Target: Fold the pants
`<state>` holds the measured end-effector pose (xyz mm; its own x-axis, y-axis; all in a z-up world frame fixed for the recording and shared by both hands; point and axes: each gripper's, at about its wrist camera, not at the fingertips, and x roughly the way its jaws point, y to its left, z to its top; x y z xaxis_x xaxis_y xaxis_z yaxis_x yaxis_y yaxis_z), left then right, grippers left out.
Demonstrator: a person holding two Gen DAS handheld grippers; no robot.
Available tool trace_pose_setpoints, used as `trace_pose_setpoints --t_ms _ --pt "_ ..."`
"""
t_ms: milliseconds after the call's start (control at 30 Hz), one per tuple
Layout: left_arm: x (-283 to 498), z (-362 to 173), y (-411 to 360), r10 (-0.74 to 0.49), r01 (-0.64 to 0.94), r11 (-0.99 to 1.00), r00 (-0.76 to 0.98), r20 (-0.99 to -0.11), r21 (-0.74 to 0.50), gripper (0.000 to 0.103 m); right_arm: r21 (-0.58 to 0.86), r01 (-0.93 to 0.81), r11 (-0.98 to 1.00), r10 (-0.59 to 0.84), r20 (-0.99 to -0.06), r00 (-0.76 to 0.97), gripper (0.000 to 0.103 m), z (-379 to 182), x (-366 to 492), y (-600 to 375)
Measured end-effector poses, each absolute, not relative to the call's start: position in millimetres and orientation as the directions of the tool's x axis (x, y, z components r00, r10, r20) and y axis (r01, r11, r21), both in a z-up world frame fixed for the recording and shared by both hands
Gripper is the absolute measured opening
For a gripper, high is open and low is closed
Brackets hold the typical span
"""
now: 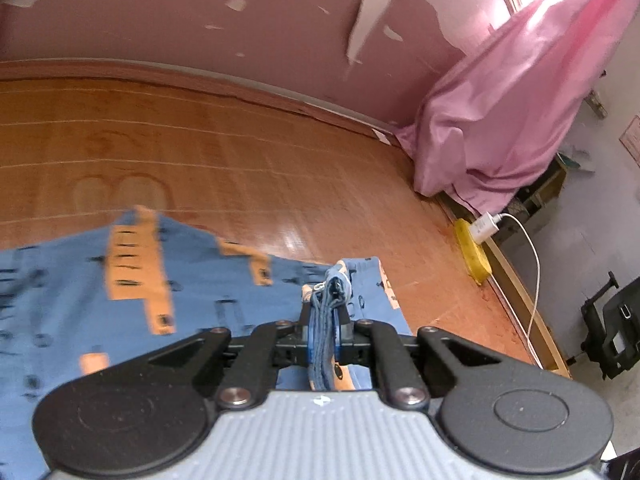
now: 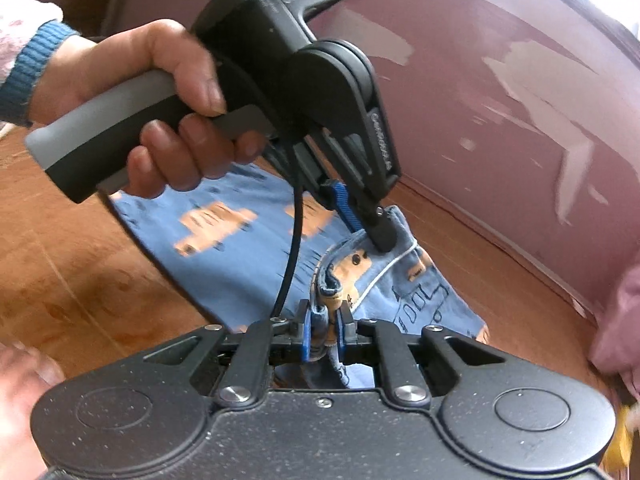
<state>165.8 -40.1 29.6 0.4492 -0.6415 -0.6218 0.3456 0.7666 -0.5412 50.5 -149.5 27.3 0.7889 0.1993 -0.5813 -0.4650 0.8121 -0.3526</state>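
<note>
Surface: orange-brown woven mat (image 1: 248, 152), laid against a peeling pink wall (image 1: 200, 20); a pink draped cloth (image 1: 492, 120) stood at its far corner.

Garment: blue cotton pants with orange printed figures (image 1: 132, 280), lying partly spread on the mat, one bunched edge lifted off it.

Left gripper (image 1: 325, 320): jaws closed on a thick gathered band of the pants, seemingly the waistband, several layers deep.

Right gripper (image 2: 323, 322): closed likewise on a bunched hem of the same edge, just beside the left gripper; a hand (image 2: 160, 92) held the left tool's grey handle.

Risk, as judged: the two holds sat close together, so the slack cloth could sag and crease crooked; uneven layers could slip from either pinch if pulled.
</note>
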Motion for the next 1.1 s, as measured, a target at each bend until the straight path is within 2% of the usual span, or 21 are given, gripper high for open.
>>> trace_pose_setpoints --t_ms 267,533,567,667,700,733,767,800,833,933,1000,1100 --pt "155 17 21 -0.561 0.256 0.824 0.49 -0.668 -0.505 0.01 -0.314 -0.624 0.715 0.338 -0.627 0.702 0.013 24 63 -102" --pt "151 -2 50 -0.502 0.197 0.86 0.493 -0.711 -0.471 0.01 -0.281 -0.695 0.662 0.382 -0.671 0.635 0.013 10 69 -74" --pt "151 -4 50 -0.489 0.2 0.868 0.492 -0.72 -0.454 0.011 -0.275 -0.703 0.656 0.381 -0.683 0.623 0.015 7 70 -72" --pt "146 -4 50 -0.456 0.203 0.888 0.506 -0.732 -0.413 0.028 -0.277 -0.731 0.624 0.402 -0.688 0.604 0.029 5 69 -74" --pt "143 -2 50 -0.438 0.2 0.897 0.521 -0.732 -0.395 0.039 -0.274 -0.736 0.619 0.412 -0.685 0.601 0.034 6 65 -78" --pt "139 1 50 -0.418 0.195 0.906 0.537 -0.733 -0.375 0.045 -0.275 -0.735 0.62 0.421 -0.674 0.607 0.051 12 62 -88" --pt "133 5 50 -0.391 0.188 0.918 0.562 -0.729 -0.348 0.058 -0.285 -0.721 0.631 0.426 -0.65 0.63 0.069 19 58 -100" --pt "126 9 50 -0.367 0.183 0.928 0.591 -0.718 -0.324 0.065 -0.307 -0.69 0.656 0.417 -0.614 0.67 0.076 26 56 -116" --pt "118 13 50 -0.341 0.176 0.938 0.629 -0.699 -0.299 0.066 -0.339 -0.641 0.689 0.384 -0.58 0.719 0.084 29 56 -130" --pt "102 23 37 -0.245 0.145 0.968 0.735 -0.632 -0.206 0.073 -0.459 -0.394 0.796 0.149 -0.483 0.863 0.094 25 80 -171" --pt "98 23 15 -0.128 0.099 0.992 0.792 -0.598 -0.082 0.074 -0.53 -0.255 0.809 -0.007 -0.442 0.897 0.094 10 107 -188" --pt "109 10 -18 0.001 0.069 0.994 0.788 -0.616 0.089 0.074 -0.571 -0.176 0.802 -0.103 -0.422 0.901 0.094 -12 143 -199"
